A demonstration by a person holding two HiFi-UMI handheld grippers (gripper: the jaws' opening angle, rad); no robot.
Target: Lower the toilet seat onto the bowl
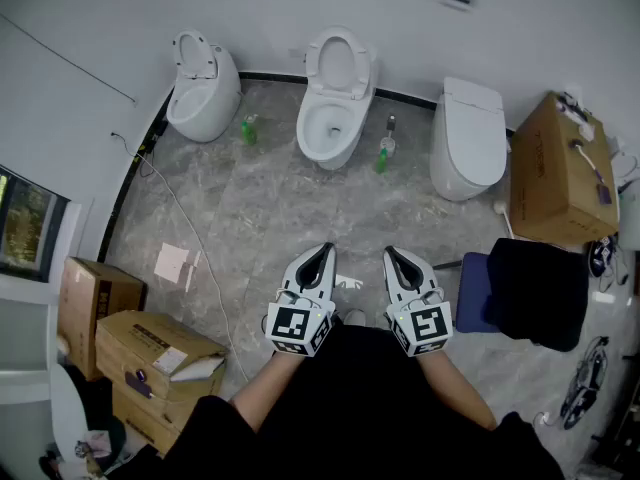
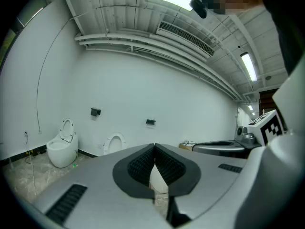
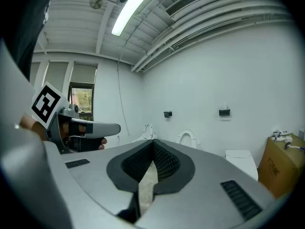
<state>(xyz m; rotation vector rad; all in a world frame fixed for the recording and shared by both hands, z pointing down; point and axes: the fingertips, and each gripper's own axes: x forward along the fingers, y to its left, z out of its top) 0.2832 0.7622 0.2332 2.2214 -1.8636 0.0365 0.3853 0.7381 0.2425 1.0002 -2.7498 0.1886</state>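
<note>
The left gripper (image 1: 322, 250) and right gripper (image 1: 392, 254) were side by side close before the person's body, pointing toward the toilets and well apart from them; the left gripper was clenched on nothing, its jaws meeting at the tips; the right gripper was likewise closed and empty. Three toilets stood along the wall (image 1: 120, 28) on the floor (image 1: 270, 208); the middle toilet (image 1: 330, 128) had its seat (image 1: 338, 63) raised, leaning back toward the wall, the bowl open; the left toilet (image 1: 205, 98) also had its left seat (image 1: 193, 55) up; the right toilet (image 1: 467, 138) was shut; a bottle (image 1: 248, 128) stood between the left and middle toilets.
</note>
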